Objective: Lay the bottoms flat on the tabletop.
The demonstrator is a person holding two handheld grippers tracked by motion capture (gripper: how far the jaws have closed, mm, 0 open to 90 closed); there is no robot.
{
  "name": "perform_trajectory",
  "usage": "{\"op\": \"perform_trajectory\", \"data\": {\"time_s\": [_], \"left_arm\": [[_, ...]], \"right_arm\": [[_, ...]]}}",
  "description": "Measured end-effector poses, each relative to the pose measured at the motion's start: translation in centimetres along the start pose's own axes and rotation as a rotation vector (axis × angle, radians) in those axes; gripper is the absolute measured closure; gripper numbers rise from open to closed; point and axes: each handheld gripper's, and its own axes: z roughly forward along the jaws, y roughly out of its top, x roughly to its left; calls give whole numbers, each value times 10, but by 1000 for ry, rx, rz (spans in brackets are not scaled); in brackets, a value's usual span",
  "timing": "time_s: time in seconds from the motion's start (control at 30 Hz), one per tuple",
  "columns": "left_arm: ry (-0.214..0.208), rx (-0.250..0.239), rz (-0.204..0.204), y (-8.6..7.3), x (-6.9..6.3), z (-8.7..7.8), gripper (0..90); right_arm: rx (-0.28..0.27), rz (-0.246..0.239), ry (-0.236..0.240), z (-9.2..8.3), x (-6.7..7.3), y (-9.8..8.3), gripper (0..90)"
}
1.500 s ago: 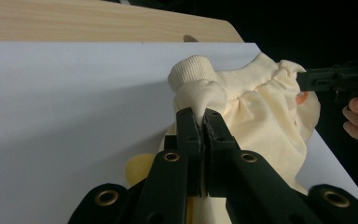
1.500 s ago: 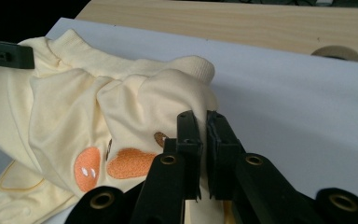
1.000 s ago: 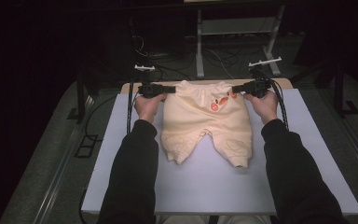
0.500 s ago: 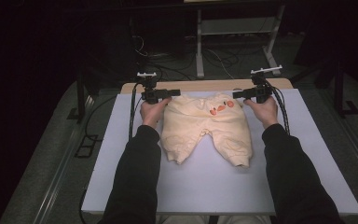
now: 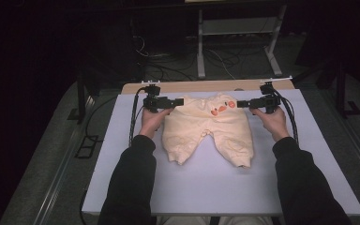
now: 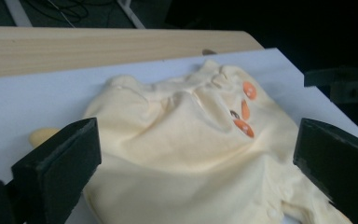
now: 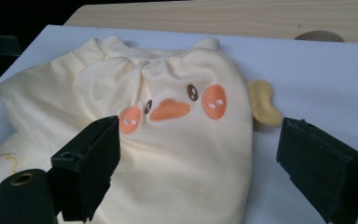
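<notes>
Pale yellow baby trousers (image 5: pixel 206 129) lie flat on the white board (image 5: pixel 309 154), waistband at the far side, with an orange duck face (image 7: pixel 170 108) near the waist. My left gripper (image 5: pixel 180 101) sits level just left of the waistband, pointing right. Its jaws have just been opening and now stand wide, with the cloth (image 6: pixel 177 140) beyond them and untouched. My right gripper (image 5: pixel 252 104) faces it from the right of the waistband. Its jaws have also just been opening and stand apart over the trousers (image 7: pixel 182 177), pressing on nothing.
A bare wooden strip (image 5: pixel 192 86) runs along the far edge of the board. Behind it are floor cables (image 5: pixel 168 70) and a metal stand (image 5: pixel 201 47) in the dark. The near half of the board is bare.
Both grippers let go of the waistband and opened. They drew apart and came down, and the waist settled flat on the board.
</notes>
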Motion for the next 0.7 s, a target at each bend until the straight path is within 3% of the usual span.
{"op": "perform_trajectory", "data": {"time_s": [0.1,0.27,0.43,0.5,0.7], "left_arm": [[1,15,36,-5,-6,-5,0],[-18,1,34,-13,-13,-14,0],[-22,-7,44,-19,-15,-21,0],[-35,-15,34,-21,-17,-25,0],[-34,-14,56,-27,-26,-32,0]], "right_arm": [[-6,4,21,-3,1,-6,105],[-6,-2,29,-10,7,-13,0],[2,-36,31,-17,17,-18,0],[-7,-44,46,-20,21,-21,0],[-11,-72,79,-29,35,-30,0]]}}
